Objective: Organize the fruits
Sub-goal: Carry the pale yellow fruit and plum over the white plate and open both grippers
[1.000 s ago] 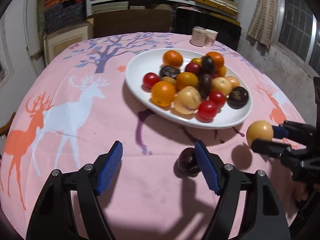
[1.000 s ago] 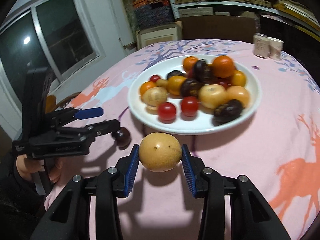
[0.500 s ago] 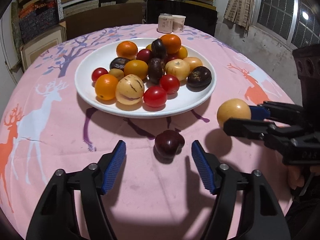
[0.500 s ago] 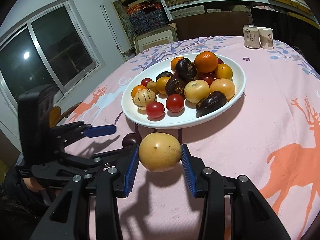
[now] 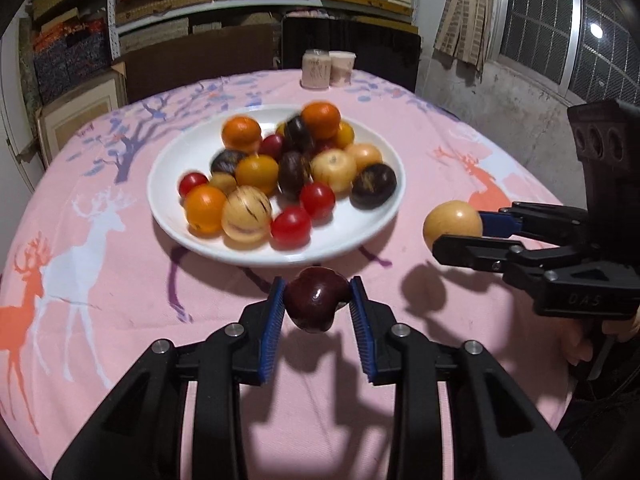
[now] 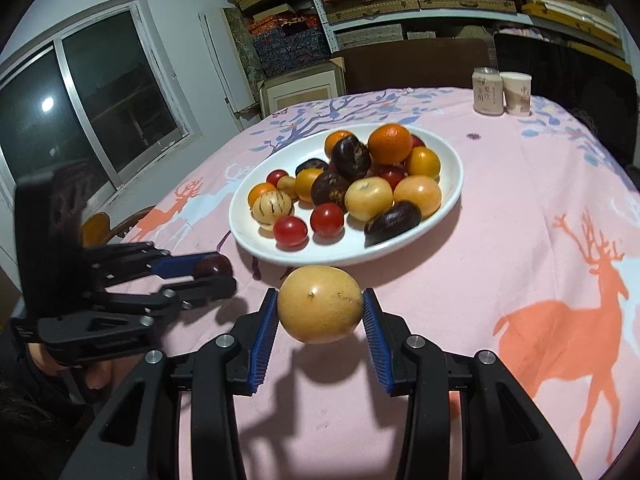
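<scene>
A white plate (image 5: 372,236) (image 6: 448,204) holds several oranges, red tomatoes, dark purple fruits and yellow fruits in the middle of the pink table. My left gripper (image 5: 318,300) is shut on a dark red fruit (image 5: 316,298) just in front of the plate, lifted slightly above the cloth; it also shows in the right wrist view (image 6: 212,266). My right gripper (image 6: 320,306) is shut on a yellow round fruit (image 6: 320,304) held above the cloth near the plate's front edge; it shows in the left wrist view (image 5: 452,222) at the right.
Two paper cups (image 5: 328,68) (image 6: 502,92) stand at the table's far edge. The pink deer-print tablecloth (image 5: 100,240) covers the round table. Shelves of boxes and a window lie behind.
My left gripper has moved over the dark red fruit, shut on it and lifted it slightly. My right gripper holds the yellow fruit as before and has shifted little.
</scene>
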